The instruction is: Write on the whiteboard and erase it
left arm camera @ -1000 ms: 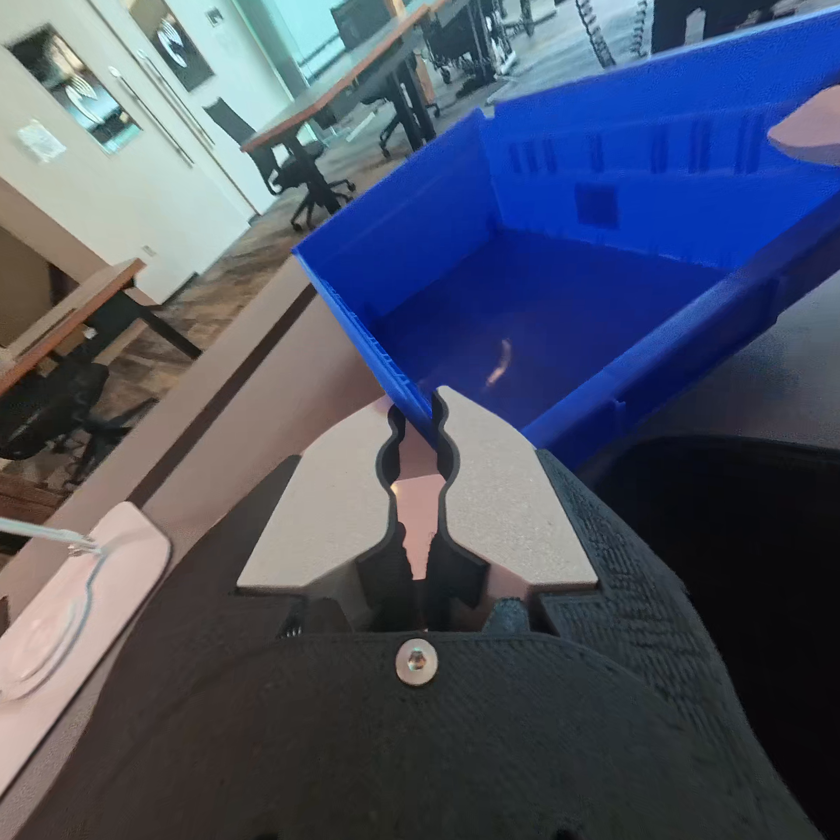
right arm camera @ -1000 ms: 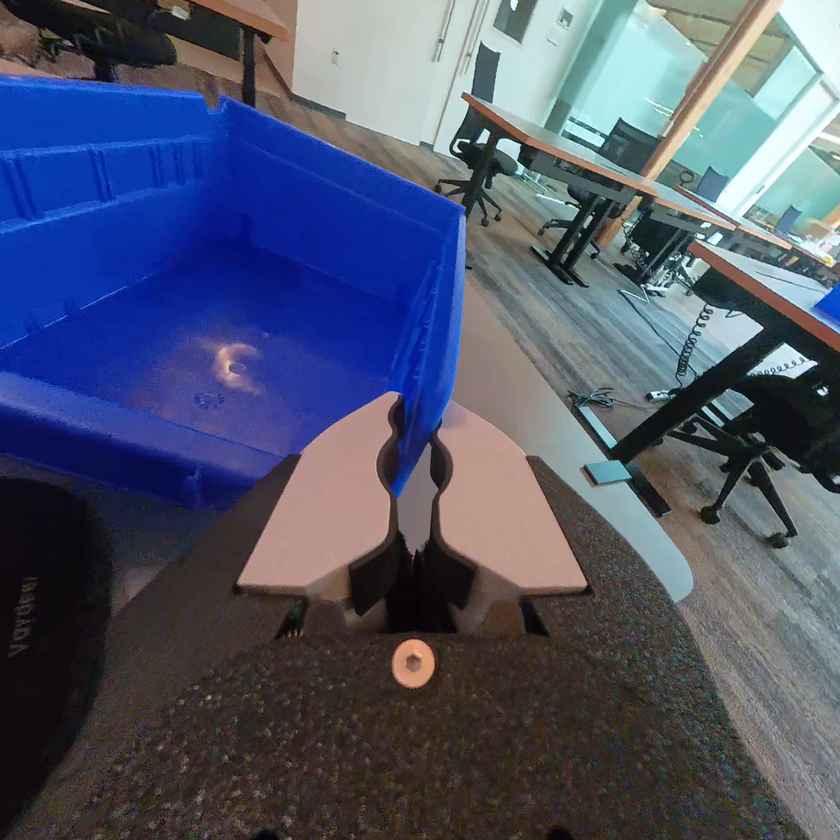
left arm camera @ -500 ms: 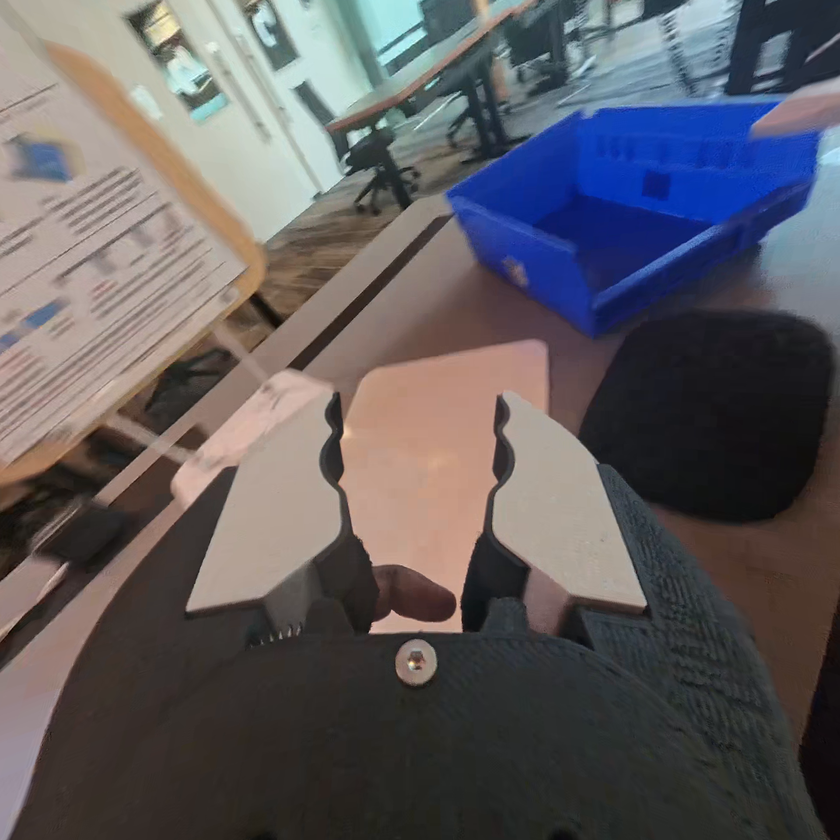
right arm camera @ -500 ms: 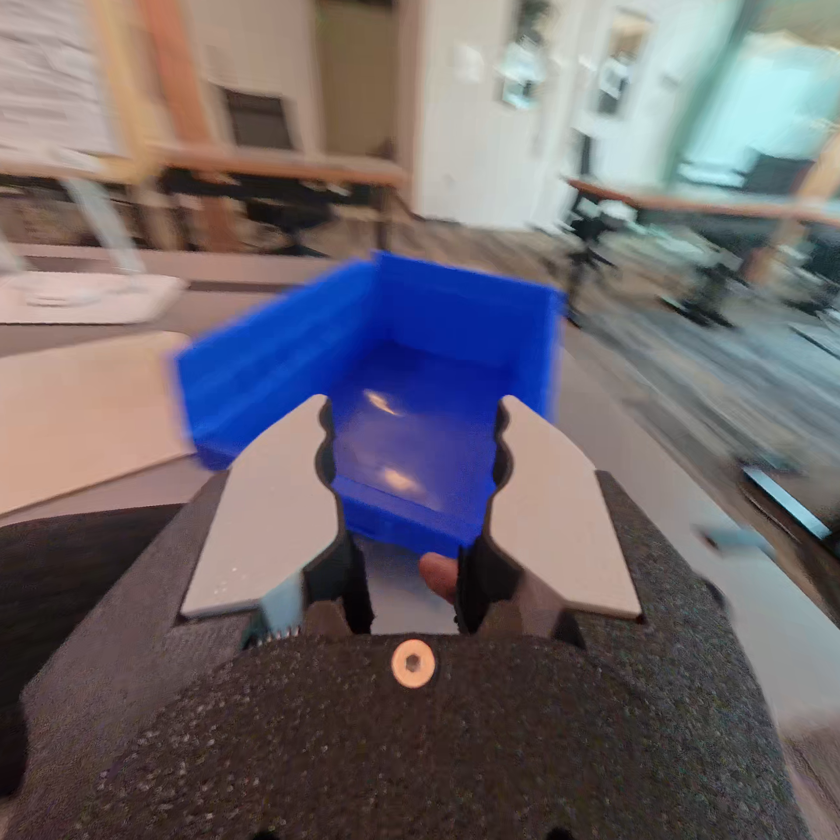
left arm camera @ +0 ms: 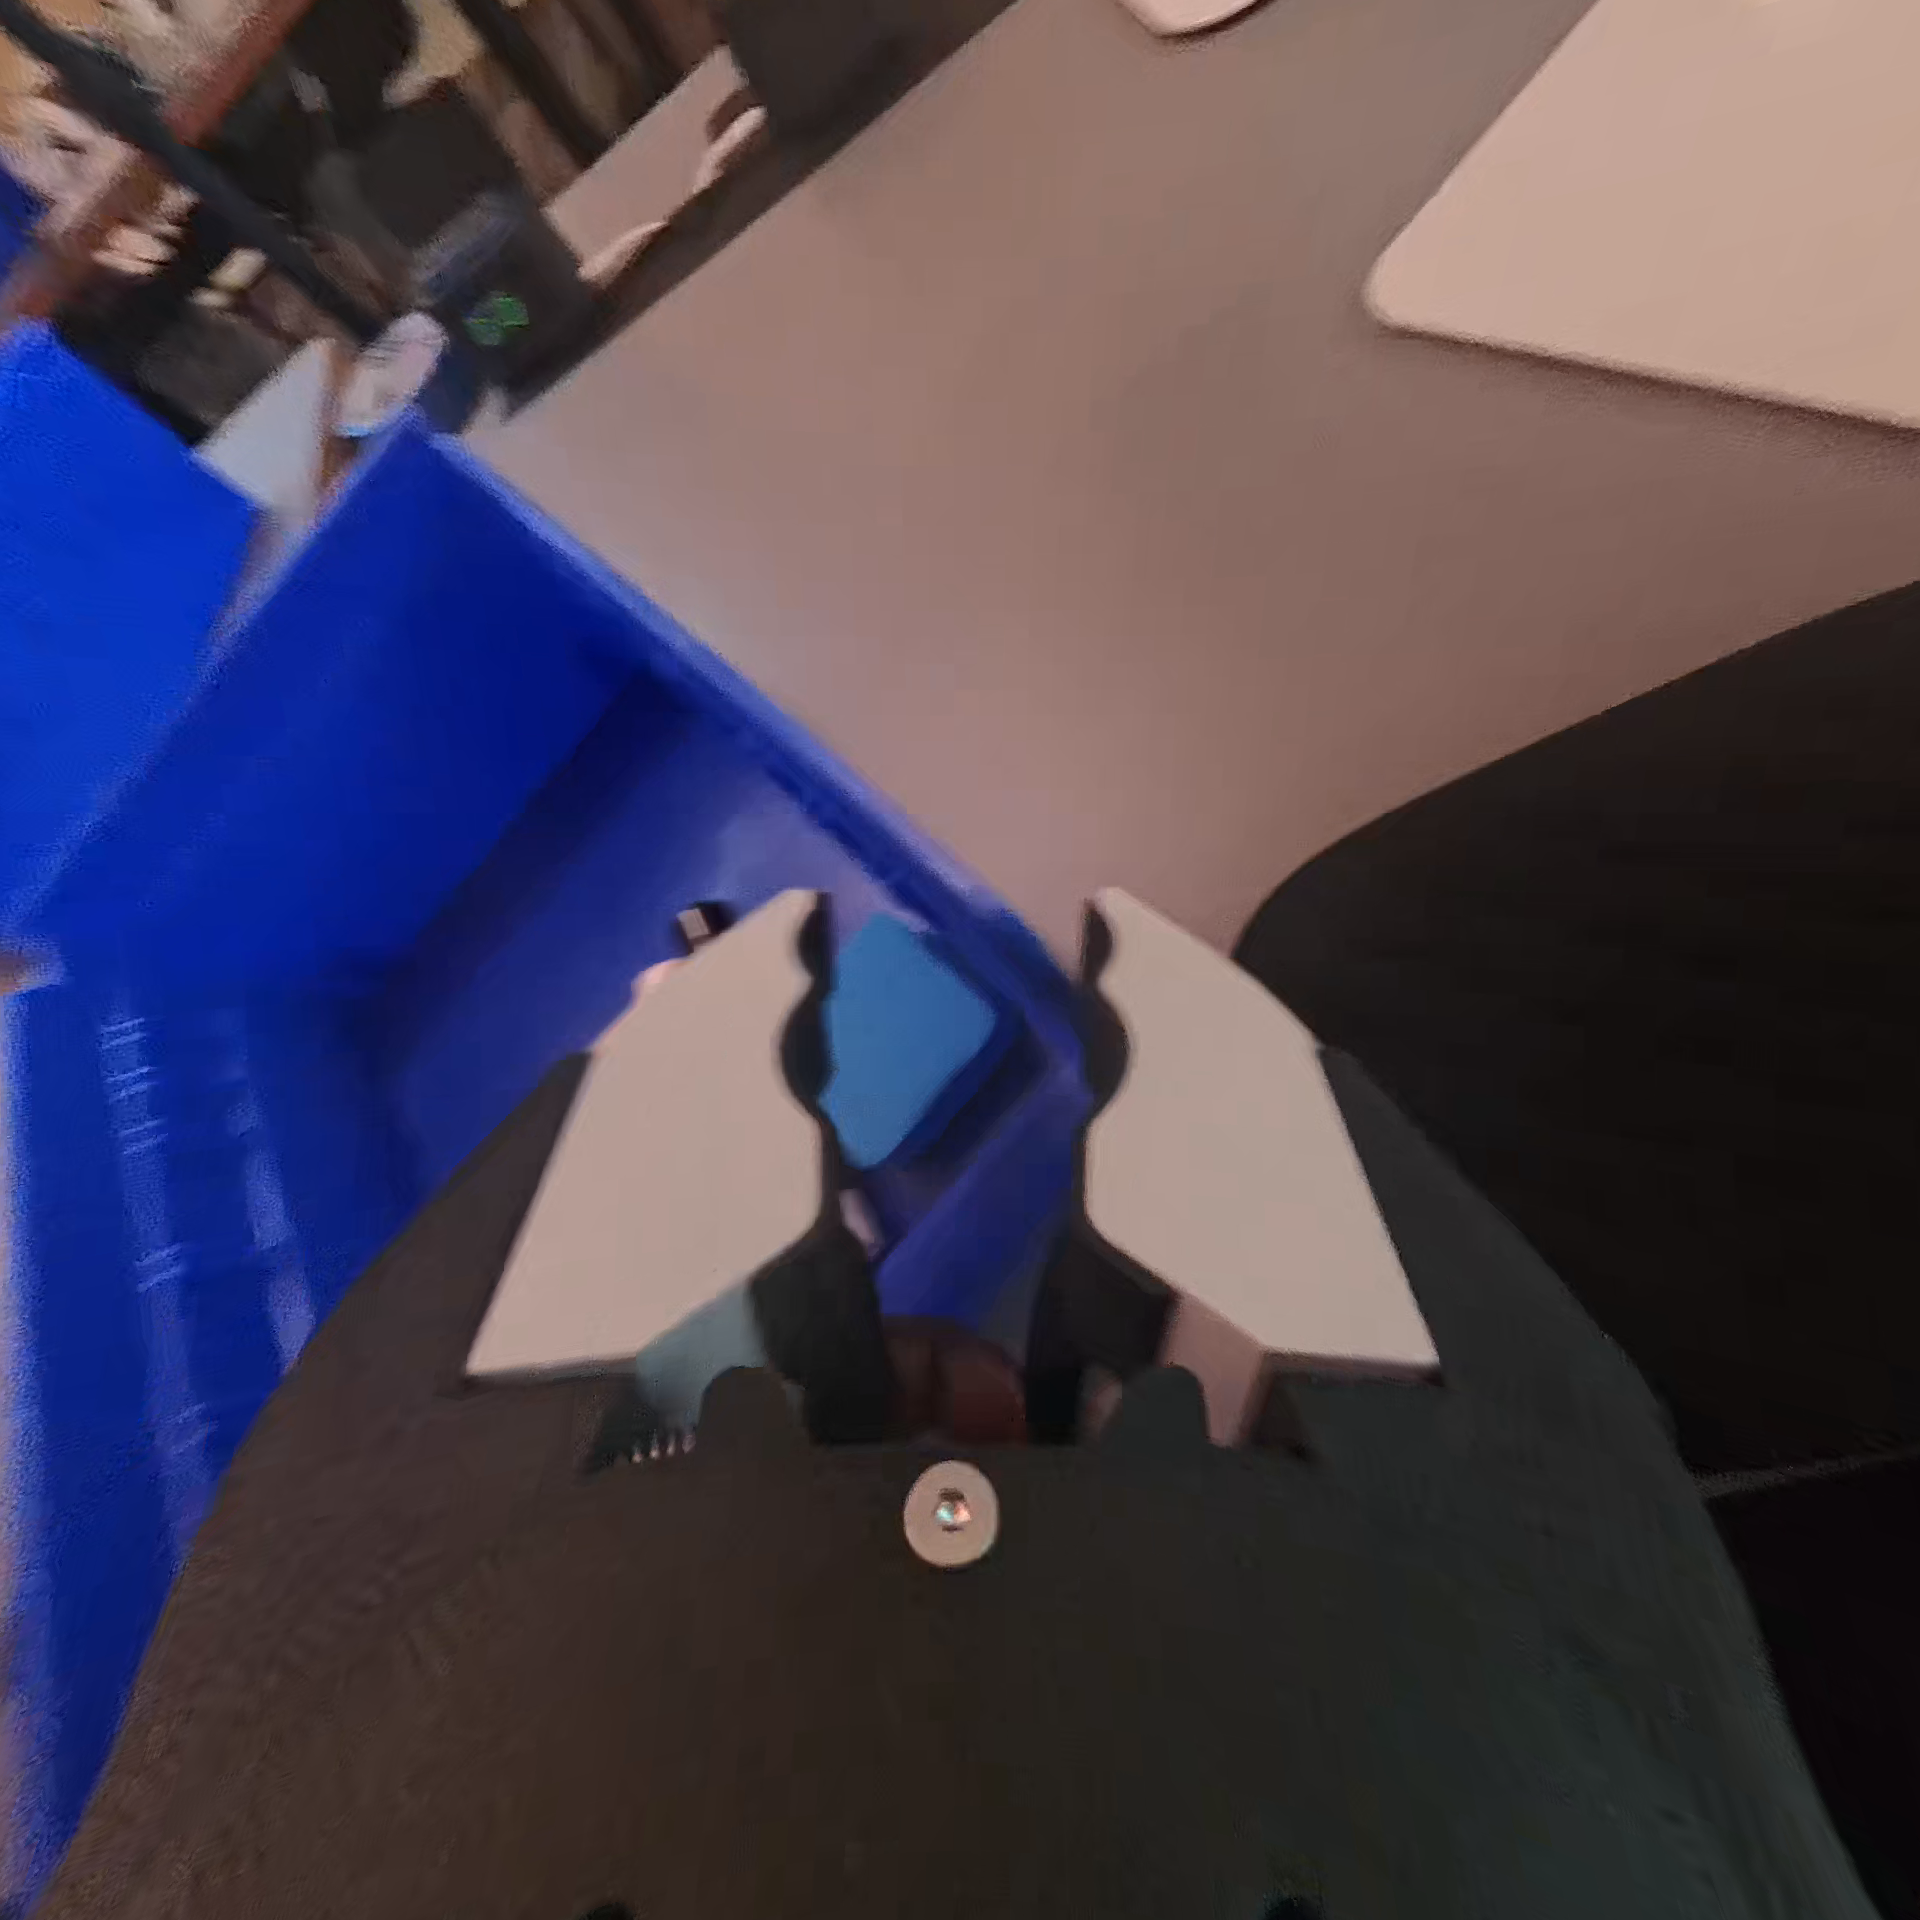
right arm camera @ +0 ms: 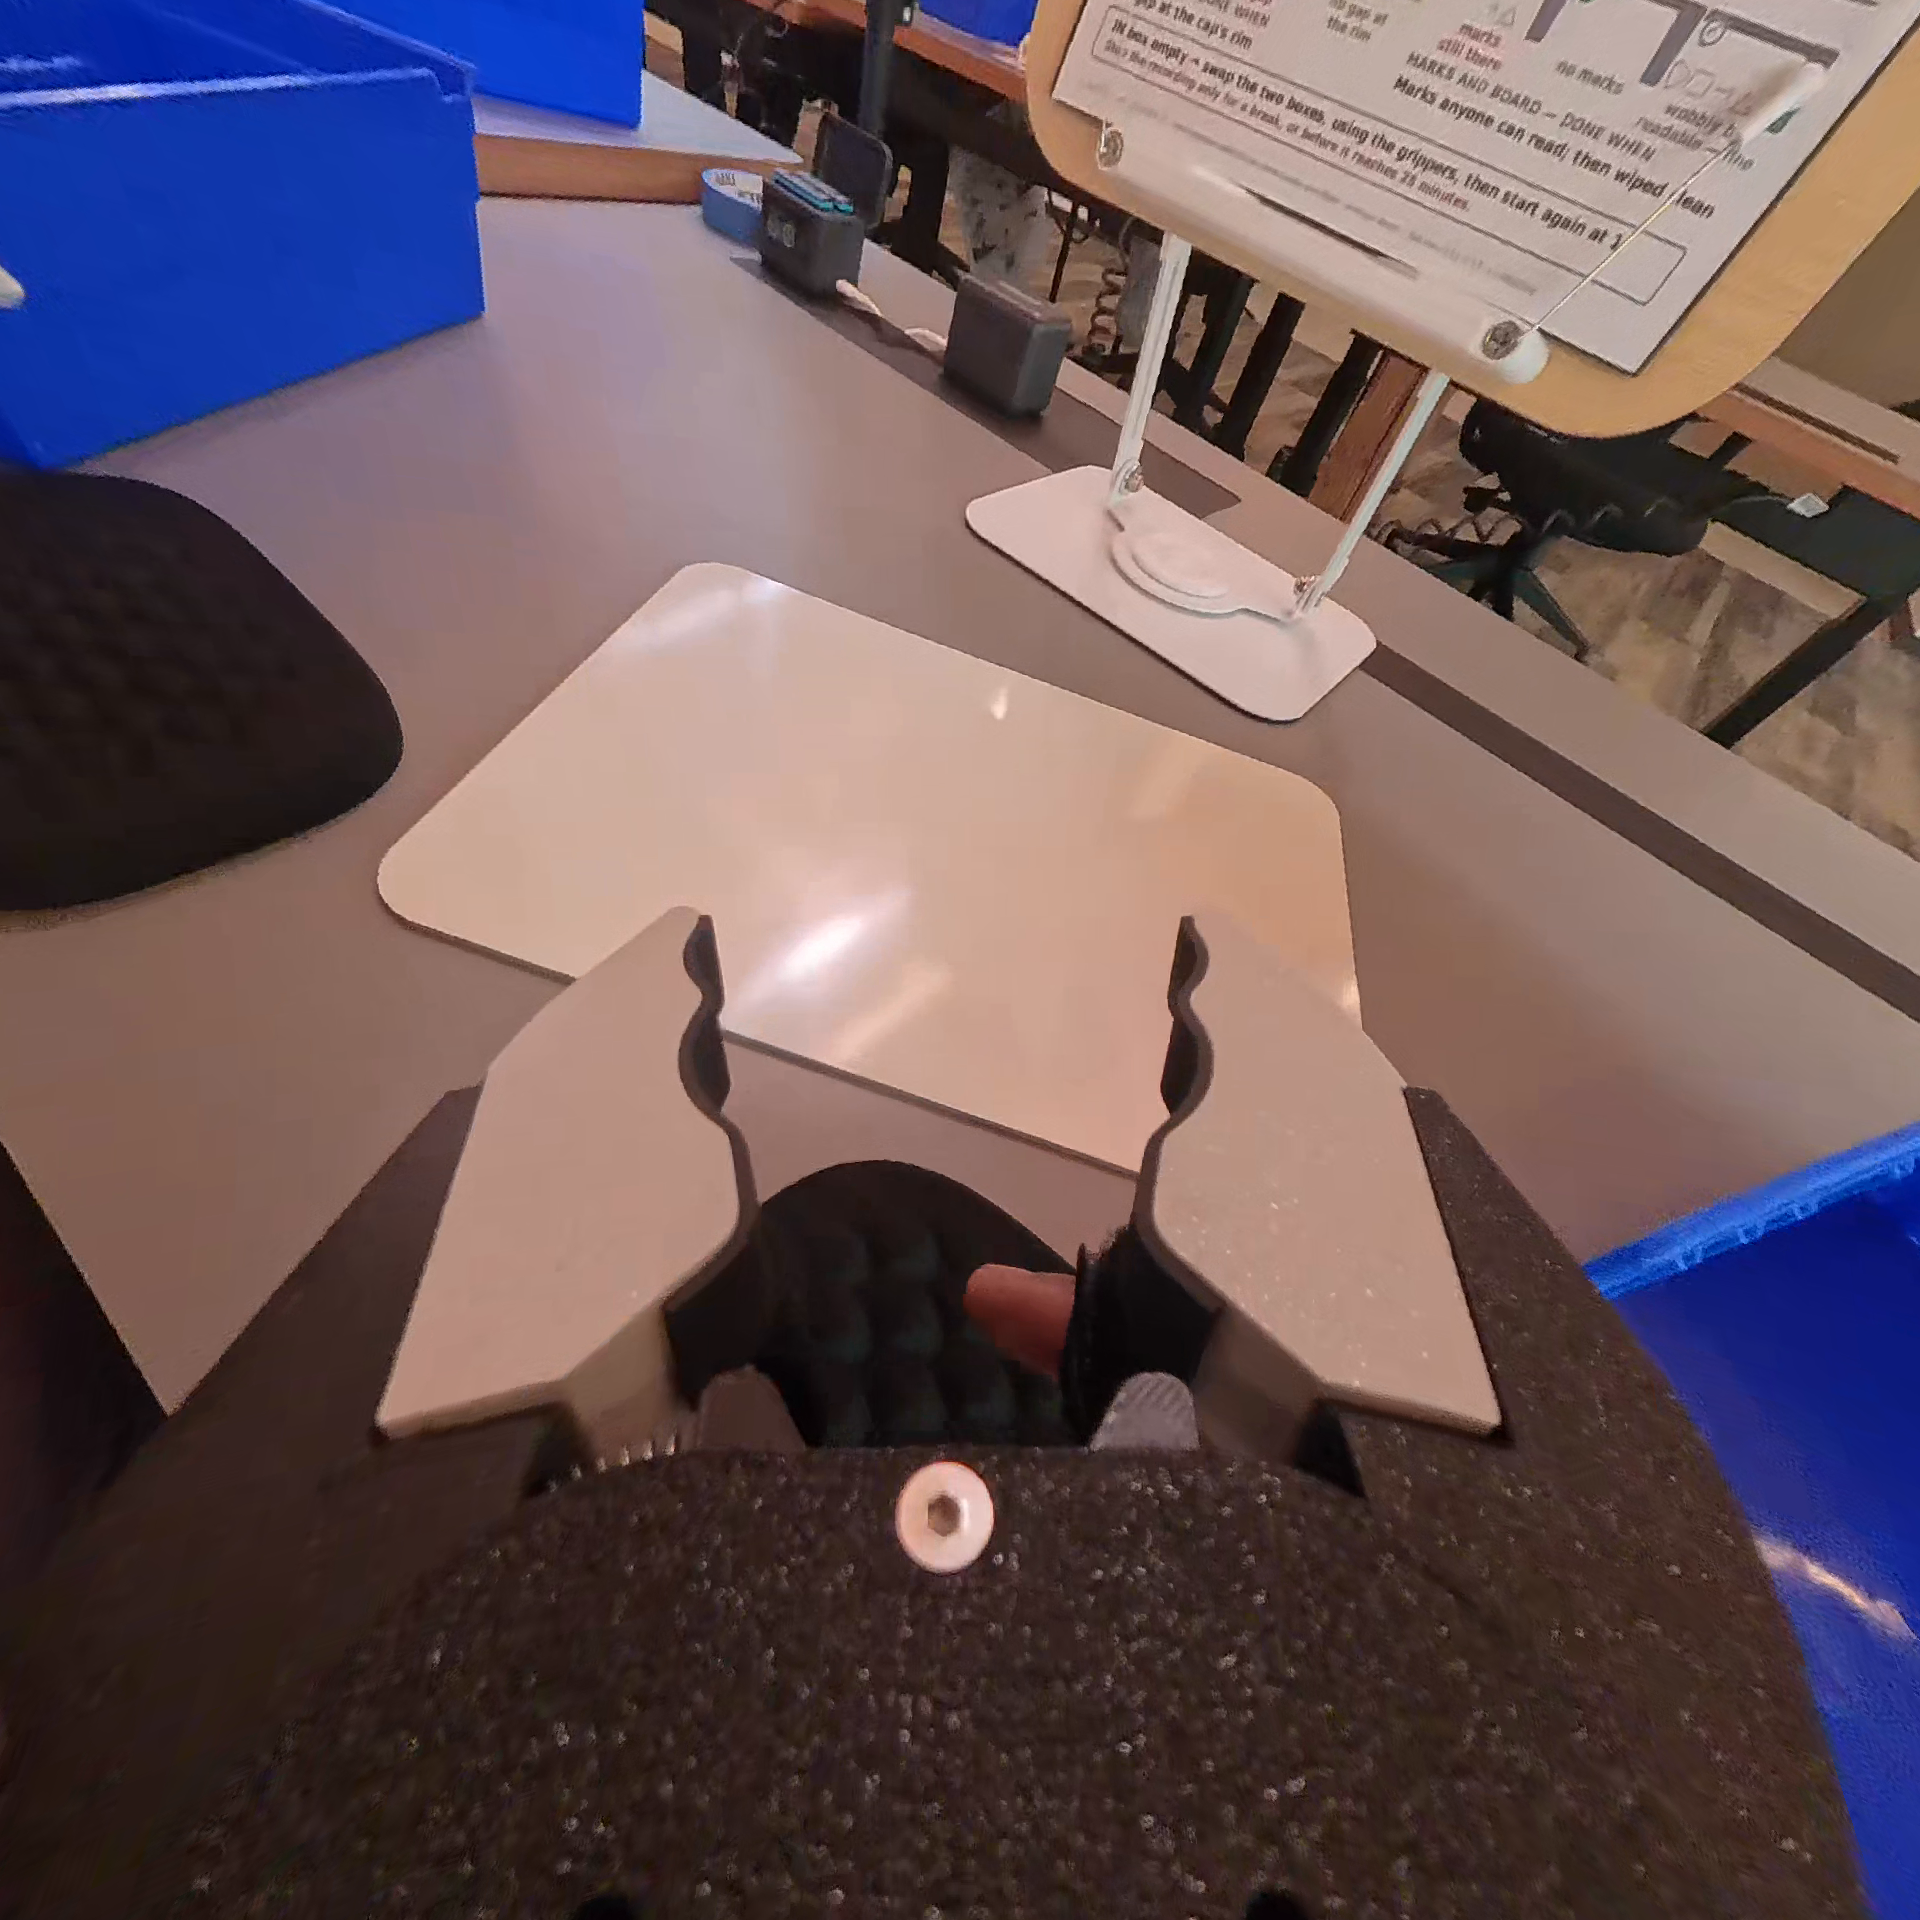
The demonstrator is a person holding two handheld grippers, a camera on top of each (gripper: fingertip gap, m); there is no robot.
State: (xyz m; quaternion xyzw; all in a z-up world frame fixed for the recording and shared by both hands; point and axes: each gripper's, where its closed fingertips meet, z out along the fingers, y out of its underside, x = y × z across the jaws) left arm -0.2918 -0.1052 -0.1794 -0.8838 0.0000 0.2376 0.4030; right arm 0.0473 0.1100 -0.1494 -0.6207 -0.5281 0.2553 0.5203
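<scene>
Both tools swung off the bin, left tool (left arm camera: 951, 997) and right tool (right arm camera: 943, 1023) spread, whiteboard (right arm camera: 883, 831) blank (glossy)

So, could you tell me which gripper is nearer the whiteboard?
Right. The right gripper hovers open over the whiteboard's near edge; the left gripper is off at the blue bin.

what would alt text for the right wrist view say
The open right gripper, its two grey fingers spread and empty, hovers over a blank white rounded whiteboard lying flat on a grey table. A white stand holding a printed sheet sits behind the board, a black textured pad lies to its left, and a blue plastic bin stands at far left.
</scene>
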